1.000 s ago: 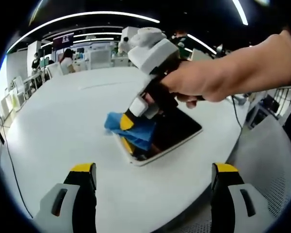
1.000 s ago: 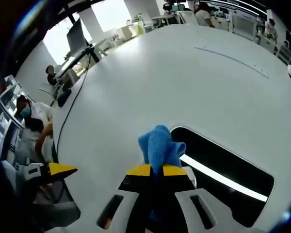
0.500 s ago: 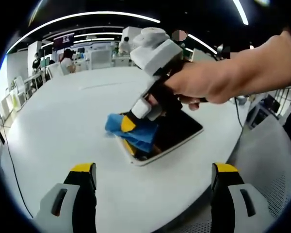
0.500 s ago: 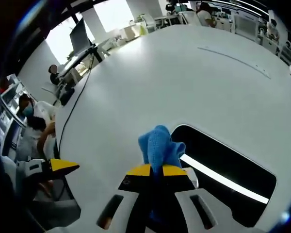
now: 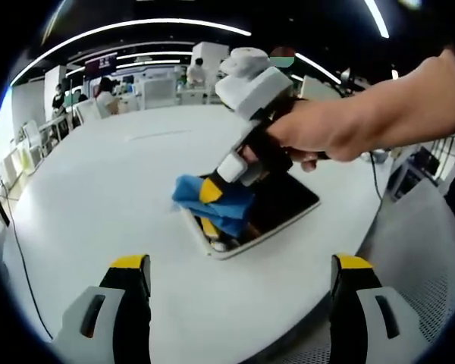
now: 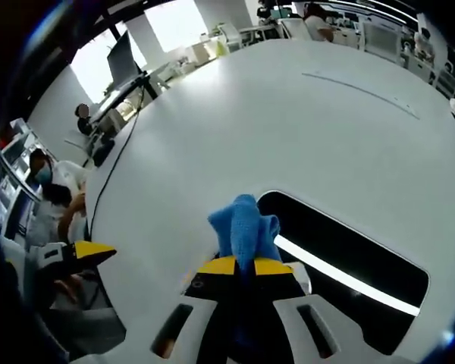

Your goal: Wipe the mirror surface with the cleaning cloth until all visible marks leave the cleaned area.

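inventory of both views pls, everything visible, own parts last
Rectangular white-framed mirror: 1, dark glass, flat on the table, right of centre.
Blue cleaning cloth: 1, blue, at the mirror's near-left end, pinched in the right gripper.
Round white table: 1, white, under everything.
Black cable: 1, black, along the table's edge.
Left gripper: 1, grey with yellow tips, jaws apart, empty.
Right gripper: 1, jaws closed on the cloth.
Hand: 1, gripping the right gripper.

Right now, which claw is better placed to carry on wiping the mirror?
The right claw: it is shut on the blue cloth, which rests at the end of the mirror. The left claw is open, empty and held back from the mirror above the white table.
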`<control>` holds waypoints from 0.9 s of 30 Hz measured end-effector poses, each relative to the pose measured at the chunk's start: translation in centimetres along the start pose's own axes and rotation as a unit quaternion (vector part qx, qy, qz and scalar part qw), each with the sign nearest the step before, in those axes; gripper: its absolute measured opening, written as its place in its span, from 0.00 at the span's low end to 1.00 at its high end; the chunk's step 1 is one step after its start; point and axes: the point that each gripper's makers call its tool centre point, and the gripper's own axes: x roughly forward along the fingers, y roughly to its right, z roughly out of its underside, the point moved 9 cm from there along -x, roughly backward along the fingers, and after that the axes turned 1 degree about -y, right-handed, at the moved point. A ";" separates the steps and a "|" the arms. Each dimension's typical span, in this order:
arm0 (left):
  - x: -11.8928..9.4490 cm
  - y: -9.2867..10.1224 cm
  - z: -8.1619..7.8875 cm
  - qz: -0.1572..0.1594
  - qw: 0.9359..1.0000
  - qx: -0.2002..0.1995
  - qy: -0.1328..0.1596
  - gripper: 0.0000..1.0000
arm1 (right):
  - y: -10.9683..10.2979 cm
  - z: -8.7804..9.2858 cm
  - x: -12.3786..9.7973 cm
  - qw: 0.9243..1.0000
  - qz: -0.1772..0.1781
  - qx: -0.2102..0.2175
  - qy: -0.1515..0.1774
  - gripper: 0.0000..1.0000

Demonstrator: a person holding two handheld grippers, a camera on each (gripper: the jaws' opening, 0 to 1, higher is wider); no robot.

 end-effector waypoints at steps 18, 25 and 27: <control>0.4 0.1 0.1 0.006 1.000 0.010 0.000 0.99 | 2.1 1.2 -1.3 1.000 0.007 0.006 -0.003 0.00; 0.4 0.0 0.2 0.004 1.000 0.013 -0.002 0.99 | 2.6 1.6 -1.7 1.000 0.007 0.013 0.002 0.00; 0.4 -0.1 0.2 0.003 1.000 0.007 -0.002 0.99 | 2.6 1.6 -1.7 1.000 0.007 0.013 0.001 0.00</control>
